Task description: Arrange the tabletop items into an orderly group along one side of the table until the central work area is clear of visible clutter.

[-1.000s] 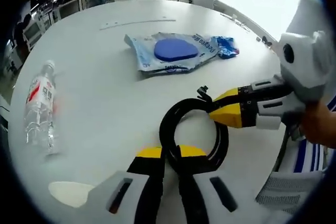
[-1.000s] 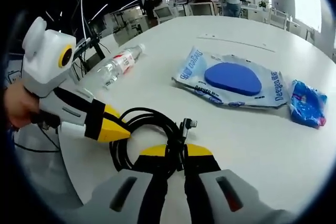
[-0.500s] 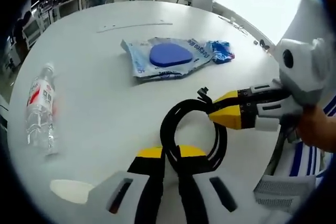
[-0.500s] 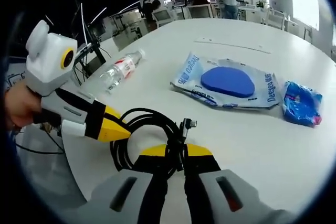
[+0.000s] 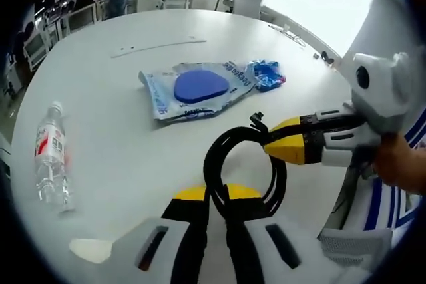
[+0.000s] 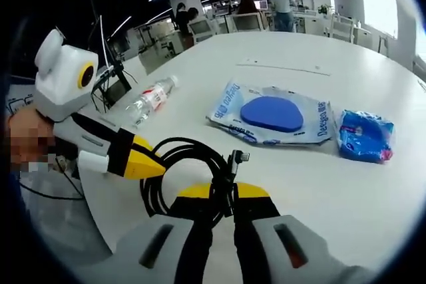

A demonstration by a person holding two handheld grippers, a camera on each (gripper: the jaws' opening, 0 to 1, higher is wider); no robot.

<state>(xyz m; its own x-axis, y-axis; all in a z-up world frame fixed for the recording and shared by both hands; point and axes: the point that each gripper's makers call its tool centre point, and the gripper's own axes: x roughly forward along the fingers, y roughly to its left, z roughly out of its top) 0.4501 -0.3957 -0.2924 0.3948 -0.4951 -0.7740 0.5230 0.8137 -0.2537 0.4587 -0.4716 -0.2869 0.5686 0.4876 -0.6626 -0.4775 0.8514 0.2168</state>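
Both grippers hold a black coiled cable over the near edge of the white round table. My left gripper is shut on the coil's near side. My right gripper comes in from the right, shut on the coil's far right side beside the plug. In the right gripper view the cable is pinched by my right gripper, with the left gripper clamped on its left. Farther off lie a clear bag with a blue pad, a small blue packet and a water bottle on its side.
A thin white strip lies at the far side of the table. The bag, the blue packet and the bottle are spread across the table's middle. Chairs and desks stand beyond the table; a mesh chair is close at the right.
Both views have drawn back, so the bag, packet and bottle look smaller and farther. The two grippers keep the same hold on the cable.
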